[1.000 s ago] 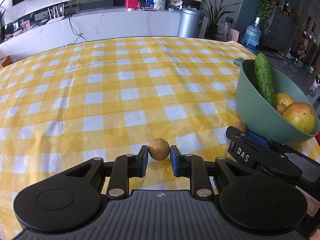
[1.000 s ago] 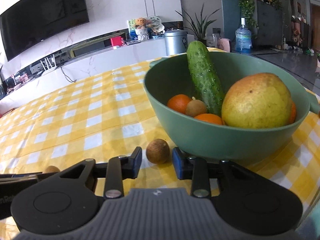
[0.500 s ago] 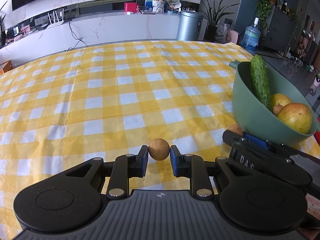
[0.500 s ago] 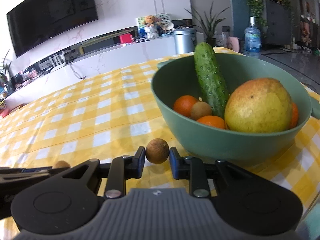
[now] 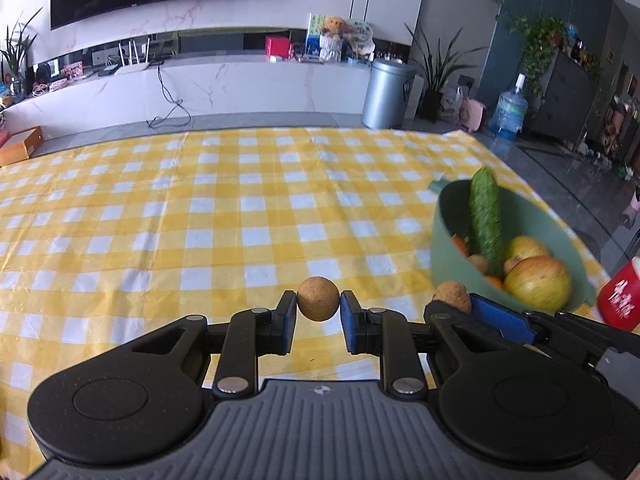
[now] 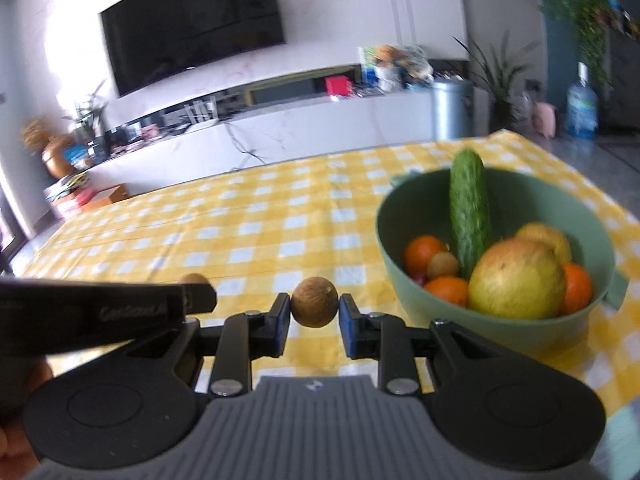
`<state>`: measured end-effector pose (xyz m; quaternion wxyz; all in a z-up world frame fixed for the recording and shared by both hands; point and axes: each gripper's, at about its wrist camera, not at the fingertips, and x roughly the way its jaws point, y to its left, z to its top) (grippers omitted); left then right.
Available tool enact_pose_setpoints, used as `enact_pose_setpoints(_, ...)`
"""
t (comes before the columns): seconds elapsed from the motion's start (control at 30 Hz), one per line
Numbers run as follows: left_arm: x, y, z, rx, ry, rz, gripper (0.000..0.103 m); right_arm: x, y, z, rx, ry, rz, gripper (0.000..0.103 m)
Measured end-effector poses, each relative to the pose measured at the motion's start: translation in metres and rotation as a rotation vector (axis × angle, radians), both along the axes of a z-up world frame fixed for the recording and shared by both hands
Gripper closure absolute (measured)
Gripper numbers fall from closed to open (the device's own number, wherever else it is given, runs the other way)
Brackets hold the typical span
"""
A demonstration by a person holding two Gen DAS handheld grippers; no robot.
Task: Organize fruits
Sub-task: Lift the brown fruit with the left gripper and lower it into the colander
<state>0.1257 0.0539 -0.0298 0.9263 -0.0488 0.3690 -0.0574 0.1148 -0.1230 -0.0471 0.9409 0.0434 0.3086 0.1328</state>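
Note:
My left gripper (image 5: 318, 307) is shut on a small round tan fruit (image 5: 318, 298), held above the yellow checked tablecloth (image 5: 224, 216). My right gripper (image 6: 314, 309) is shut on a small brown fruit (image 6: 314, 301), also lifted off the cloth. A green bowl (image 6: 500, 332) to the right holds a cucumber (image 6: 469, 220), a large yellow-green fruit (image 6: 516, 278), oranges and small fruits. In the left wrist view the bowl (image 5: 448, 252) lies right of my left gripper, with the right gripper (image 5: 460, 304) and its fruit (image 5: 452, 297) just before it. The left gripper (image 6: 196, 292) shows at left in the right wrist view.
A red cup (image 5: 622, 300) stands at the right edge beside the bowl. The cloth stretches bare to the far and left sides of the table. Beyond the table are a white counter (image 5: 240, 88), a metal bin (image 5: 388, 94) and a water jug (image 5: 510, 114).
Both grippers have risen with their fruits, so the cloth and bowl look farther below. The right gripper's jaws closed onto the brown fruit, which lay on the cloth between them a second ago.

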Motion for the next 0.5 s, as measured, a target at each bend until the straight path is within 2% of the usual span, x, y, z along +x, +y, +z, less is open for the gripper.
enact_pose_setpoints(0.17, -0.006, -0.018, 0.020, -0.026, -0.041, -0.031, 0.077, -0.016, -0.020, 0.021, -0.039, -0.058, 0.052, 0.081)
enact_pose_setpoints(0.5, 0.004, -0.078, 0.038, -0.032, -0.072, -0.151, 0.077, -0.017, -0.083, 0.053, -0.064, -0.101, 0.039, 0.080)
